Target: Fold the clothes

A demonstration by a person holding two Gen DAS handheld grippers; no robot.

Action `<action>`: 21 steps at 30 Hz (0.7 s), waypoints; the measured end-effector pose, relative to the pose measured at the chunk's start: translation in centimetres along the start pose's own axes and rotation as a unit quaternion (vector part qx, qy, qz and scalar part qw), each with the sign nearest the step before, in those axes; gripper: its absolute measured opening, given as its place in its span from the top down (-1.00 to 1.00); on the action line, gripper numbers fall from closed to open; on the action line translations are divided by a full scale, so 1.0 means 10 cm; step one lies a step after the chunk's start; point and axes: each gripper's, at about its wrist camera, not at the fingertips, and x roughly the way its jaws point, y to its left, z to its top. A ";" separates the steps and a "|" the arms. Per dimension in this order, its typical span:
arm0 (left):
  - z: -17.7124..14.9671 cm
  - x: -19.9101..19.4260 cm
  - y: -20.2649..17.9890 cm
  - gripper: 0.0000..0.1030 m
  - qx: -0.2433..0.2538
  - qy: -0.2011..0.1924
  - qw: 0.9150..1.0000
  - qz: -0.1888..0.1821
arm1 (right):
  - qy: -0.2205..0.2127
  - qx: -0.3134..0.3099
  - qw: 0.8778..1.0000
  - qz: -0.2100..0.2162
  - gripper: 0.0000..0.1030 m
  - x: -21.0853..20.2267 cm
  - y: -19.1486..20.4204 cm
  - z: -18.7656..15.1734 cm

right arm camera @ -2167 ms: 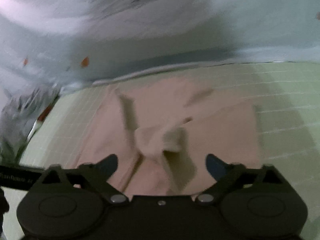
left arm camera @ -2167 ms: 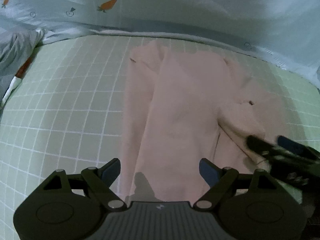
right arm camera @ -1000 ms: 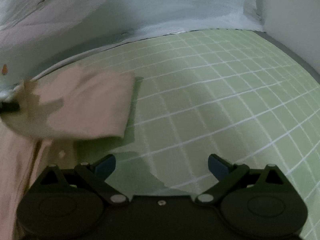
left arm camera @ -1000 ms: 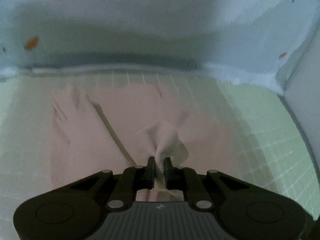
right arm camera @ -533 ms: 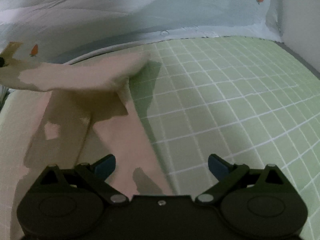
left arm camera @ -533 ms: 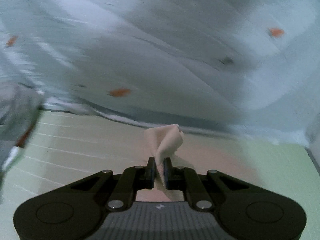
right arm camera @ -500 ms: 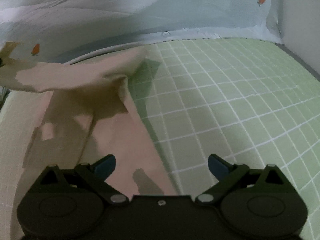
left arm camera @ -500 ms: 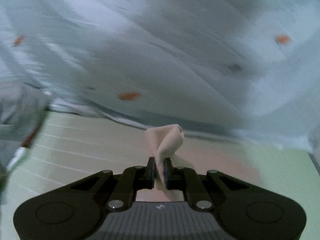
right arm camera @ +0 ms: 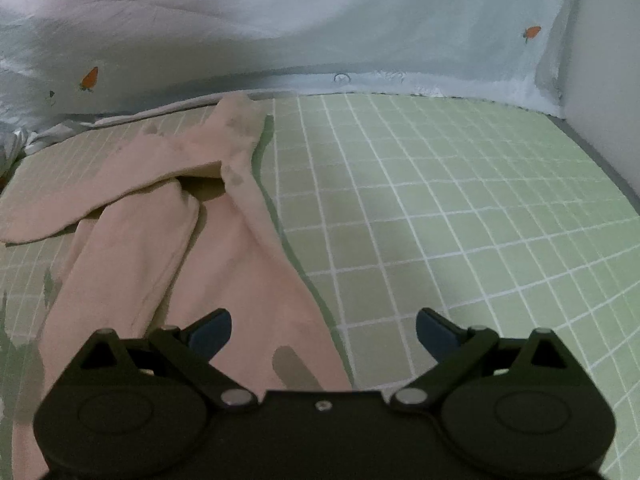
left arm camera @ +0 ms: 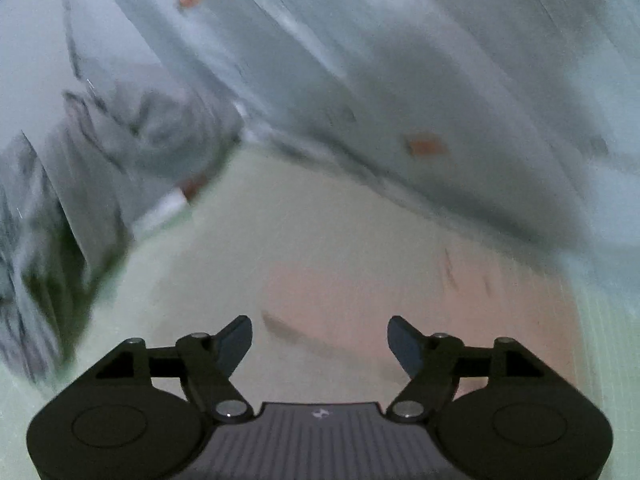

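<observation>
A pale pink garment lies on the green checked sheet, its upper part folded over to the left. My right gripper hovers open over the garment's right edge, nothing between its fingers. In the blurred left wrist view the pink garment lies flat below my left gripper. That gripper's jaws are opening and no cloth is between them.
A light blue quilt with carrot prints is heaped along the far side of the bed. A grey crumpled cloth lies at the left. A white wall bounds the bed on the right.
My left gripper let go of the pink cloth it pinched and its jaws spread wide. The lifted flap has dropped and lies folded across the garment. The left view swung sideways.
</observation>
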 end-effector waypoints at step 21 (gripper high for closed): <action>-1.48 -0.09 -0.47 -0.59 0.097 0.194 0.976 -0.017 | 0.057 -0.006 0.992 0.116 0.80 0.06 -0.30 -0.32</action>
